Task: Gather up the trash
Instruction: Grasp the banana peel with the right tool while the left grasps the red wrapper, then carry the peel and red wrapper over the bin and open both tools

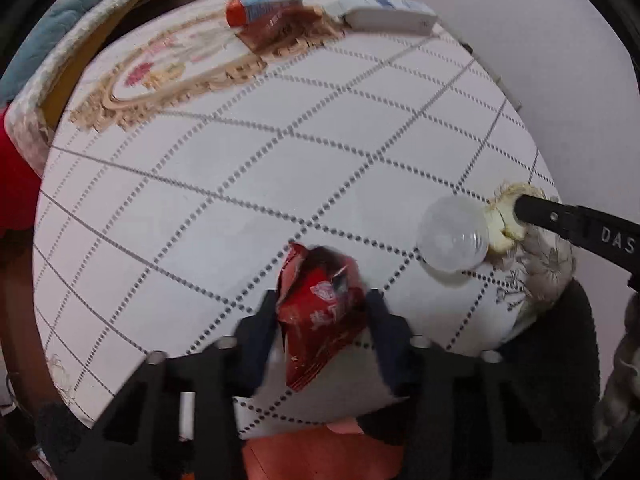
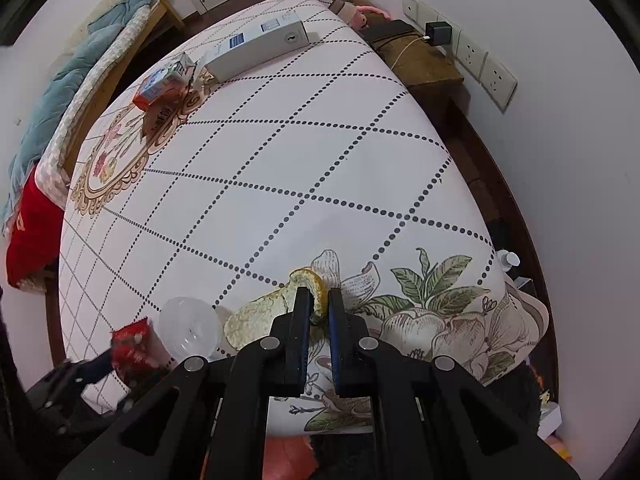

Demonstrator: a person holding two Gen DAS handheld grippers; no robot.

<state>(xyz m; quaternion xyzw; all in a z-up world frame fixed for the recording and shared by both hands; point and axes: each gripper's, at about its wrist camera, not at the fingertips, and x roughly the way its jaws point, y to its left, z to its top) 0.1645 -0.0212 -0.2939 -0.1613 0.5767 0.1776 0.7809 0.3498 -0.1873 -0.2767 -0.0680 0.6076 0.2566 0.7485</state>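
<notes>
The white tablecloth with a dotted grey diamond grid (image 2: 304,168) fills both views and carries all the litter. I count 2 cartons at its far edge: 1 long white-and-blue cardboard box (image 2: 256,46) and, beside it, 1 small red-and-blue drink carton (image 1: 262,5). Near my side I count 3 pieces of trash: 1 clear round plastic lid (image 1: 453,234), 1 crumpled red foil snack wrapper (image 1: 322,312) and 1 curled yellow-white strip of fruit peel (image 2: 260,318).

The step in hand, as I judge it, is the pick-up: both tools have a piece and neither has yet carried it off. My left gripper (image 1: 322,308) stands partly closed, its 2 fingers pressing either side of the snack wrapper, which stands up between them over the table's near edge. My right gripper (image 2: 320,304) is closed almost fully, pinching the peel's orange rim; the rest of the peel trails left on the cloth, touching the lid.

No bin shows in either view, so the next move calls for lifting both pieces clear and finding the container. The thin peel may tear or slip, so I would raise it slowly. The lid and both cartons remain on the cloth.
</notes>
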